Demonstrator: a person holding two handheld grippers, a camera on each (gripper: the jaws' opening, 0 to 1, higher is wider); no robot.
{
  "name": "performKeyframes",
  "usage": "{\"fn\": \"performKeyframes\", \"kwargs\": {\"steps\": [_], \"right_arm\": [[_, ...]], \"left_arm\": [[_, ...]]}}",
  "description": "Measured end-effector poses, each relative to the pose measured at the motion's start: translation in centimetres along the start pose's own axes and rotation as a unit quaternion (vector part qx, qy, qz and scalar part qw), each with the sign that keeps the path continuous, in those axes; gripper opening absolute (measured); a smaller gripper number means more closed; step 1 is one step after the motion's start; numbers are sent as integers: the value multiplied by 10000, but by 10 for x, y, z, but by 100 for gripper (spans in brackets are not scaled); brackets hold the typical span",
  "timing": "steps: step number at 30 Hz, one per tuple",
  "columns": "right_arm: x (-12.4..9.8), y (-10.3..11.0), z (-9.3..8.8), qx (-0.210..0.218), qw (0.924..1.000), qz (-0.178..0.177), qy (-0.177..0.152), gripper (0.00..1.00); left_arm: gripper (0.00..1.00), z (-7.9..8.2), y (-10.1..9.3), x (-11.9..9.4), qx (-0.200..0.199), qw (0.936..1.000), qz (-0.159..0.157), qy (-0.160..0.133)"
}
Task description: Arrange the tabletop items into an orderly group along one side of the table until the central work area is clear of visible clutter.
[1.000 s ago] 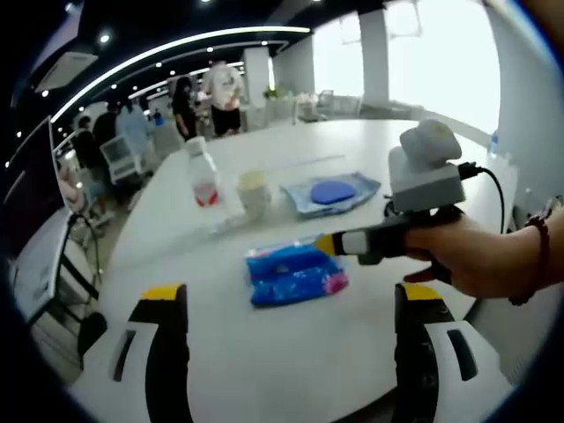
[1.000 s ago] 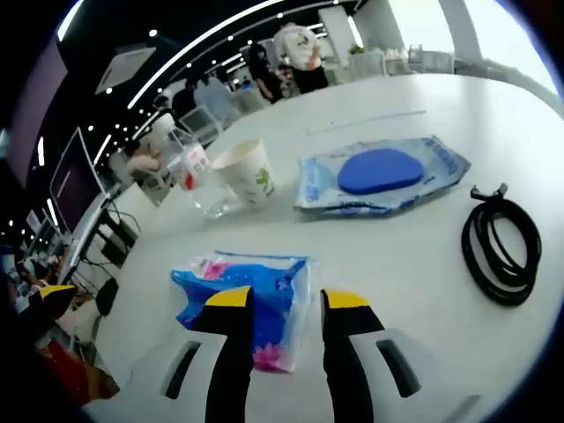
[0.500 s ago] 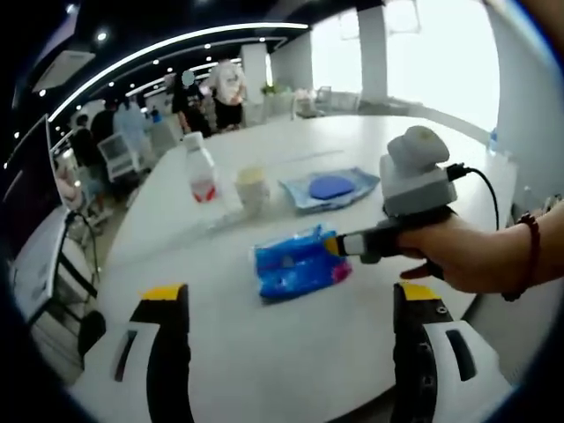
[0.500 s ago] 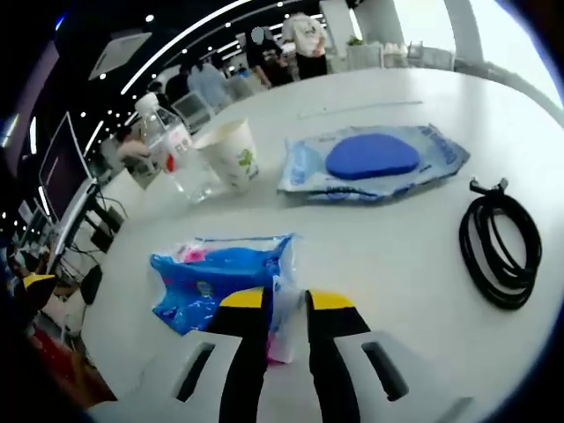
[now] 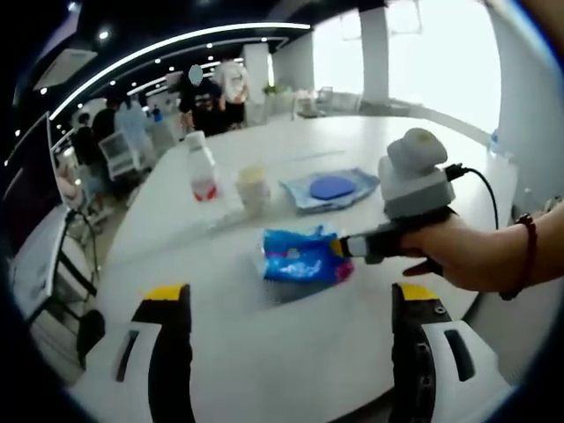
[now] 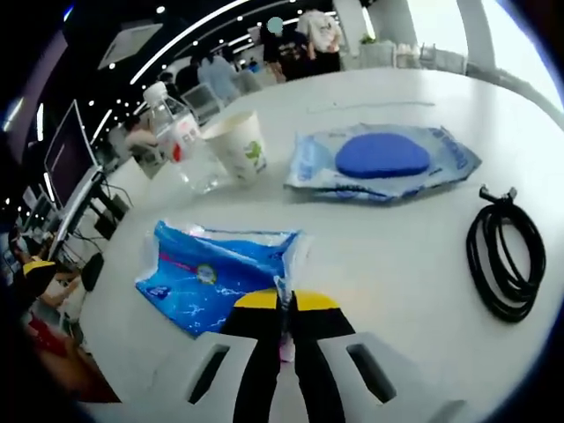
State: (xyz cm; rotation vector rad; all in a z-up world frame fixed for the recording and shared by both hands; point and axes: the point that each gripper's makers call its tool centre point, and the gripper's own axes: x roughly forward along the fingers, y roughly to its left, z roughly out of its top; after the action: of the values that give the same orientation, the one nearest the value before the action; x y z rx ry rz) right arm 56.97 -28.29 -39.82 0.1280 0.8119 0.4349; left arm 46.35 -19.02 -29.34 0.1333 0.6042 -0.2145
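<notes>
On the desk (image 6: 423, 291) near the paper cup (image 6: 236, 145), the one cup there: one water bottle (image 6: 181, 132), one blue tissue pack (image 6: 216, 273), one wet-wipes pack with a blue lid (image 6: 383, 160), one coiled black cable (image 6: 507, 263).

The near edge of the blue packet (image 6: 216, 278) disappears between the closed jaws of the right gripper (image 6: 280, 304), so how much of it is pinched cannot be told. The print on the paper cup (image 6: 240, 145) and the bottle (image 6: 181, 141) label is too blurred to read. The counter (image 5: 291, 352) runs out of frame below.
</notes>
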Motion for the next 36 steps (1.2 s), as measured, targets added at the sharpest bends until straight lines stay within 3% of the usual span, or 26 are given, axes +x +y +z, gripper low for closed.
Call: {"fn": "performKeyframes", "kwargs": {"steps": [5,21,36], "right_arm": [[-1,1,3,213,9997,127,15,2],[-26,1,32,331,9979,519,-176,1],[-44,-21,48,187,9984,434,-323,1]], "left_arm": [[91,0,-2,1,84,10000,-16,20],[90,-1,-1,1,139,9999,4,57],[90,-3,-9,3,231,9996,-107,129]]}}
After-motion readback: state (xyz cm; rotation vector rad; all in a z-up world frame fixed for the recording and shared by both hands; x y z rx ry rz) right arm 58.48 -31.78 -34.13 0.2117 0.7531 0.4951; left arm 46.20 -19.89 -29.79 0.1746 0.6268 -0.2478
